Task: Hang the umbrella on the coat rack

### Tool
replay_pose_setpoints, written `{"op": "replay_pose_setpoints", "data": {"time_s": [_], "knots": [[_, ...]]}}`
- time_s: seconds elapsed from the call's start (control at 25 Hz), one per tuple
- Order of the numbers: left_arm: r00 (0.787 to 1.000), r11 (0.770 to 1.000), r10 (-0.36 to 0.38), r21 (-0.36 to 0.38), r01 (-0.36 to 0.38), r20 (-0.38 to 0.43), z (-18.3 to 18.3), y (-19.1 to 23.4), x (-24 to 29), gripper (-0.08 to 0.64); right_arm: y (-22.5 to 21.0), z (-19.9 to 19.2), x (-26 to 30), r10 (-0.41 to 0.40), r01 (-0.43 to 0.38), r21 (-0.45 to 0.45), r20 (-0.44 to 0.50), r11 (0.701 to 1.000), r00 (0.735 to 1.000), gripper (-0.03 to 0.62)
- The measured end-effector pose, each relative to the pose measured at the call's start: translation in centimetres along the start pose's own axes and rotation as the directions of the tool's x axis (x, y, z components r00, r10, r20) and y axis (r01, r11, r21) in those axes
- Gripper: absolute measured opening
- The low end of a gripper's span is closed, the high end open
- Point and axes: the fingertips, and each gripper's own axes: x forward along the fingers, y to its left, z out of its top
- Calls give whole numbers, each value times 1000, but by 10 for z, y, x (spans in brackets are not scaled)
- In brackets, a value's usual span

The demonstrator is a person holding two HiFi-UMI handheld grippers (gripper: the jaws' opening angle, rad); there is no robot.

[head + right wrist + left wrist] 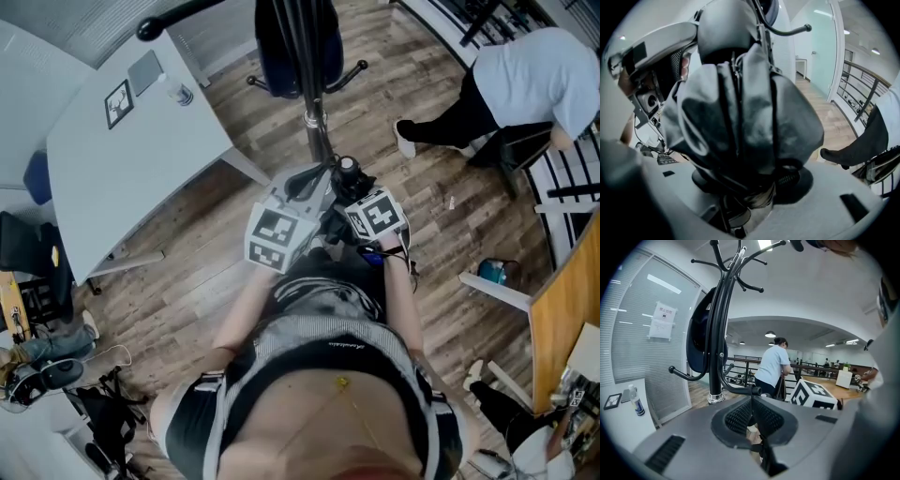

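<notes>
- The folded umbrella [745, 117], dark grey with its canopy bunched in pleats, sits upright in the right gripper [750, 187], which is clenched around its lower end. It is held in the air in front of the person and is not yet on the rack.
- The left gripper [751, 413] has its ribbed pads pressed together. I can make out nothing between them, though a thin strap there would be hard to see.
- Just beyond the left jaw tips is a low ball-tipped hook [740, 391] of the black coat rack [715, 333], probably the target hook.
- A dark blue garment [696, 341] already hangs on the far side of the pole, and upper hooks fan out above it.
- Further out are a white table [122, 159] with a small bottle [178, 94], and a second person [525, 89] bent over by a railing.
- Risks, as I judge them:
  - The soft, slippery canopy could slide in the grip when tilted.
  - A loop or handle that only rests on the hook's ball tip could drop off when released.
  - A push against the slender pole could rock the rack and shift the garment.
  - The two grippers are close together and could knock each other.
</notes>
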Motion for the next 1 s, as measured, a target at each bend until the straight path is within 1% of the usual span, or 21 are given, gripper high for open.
{"op": "replay_pose_setpoints", "data": {"time_s": [0.32, 0.56, 0.8, 1.0], "knots": [[1000, 1000, 8, -10, -9, -19, -9, 3, 6, 14, -4, 1, 10, 11, -12, -12, -17, 1000, 1000, 264], [1000, 1000, 24, -10, -25, -15, -2, 11, 10, 14, -9, 2, 15, 19, -20, -15, -31, 1000, 999, 265], [999, 999, 42, -14, -42, -17, -1, 18, 12, 14, -9, 3, 23, 44, -44, -11, -42, 999, 998, 265], [998, 998, 61, 2, -61, -31, -2, 24, 16, 14, -11, 5, 30, 61, -61, 5, -38, 998, 997, 267]]}}
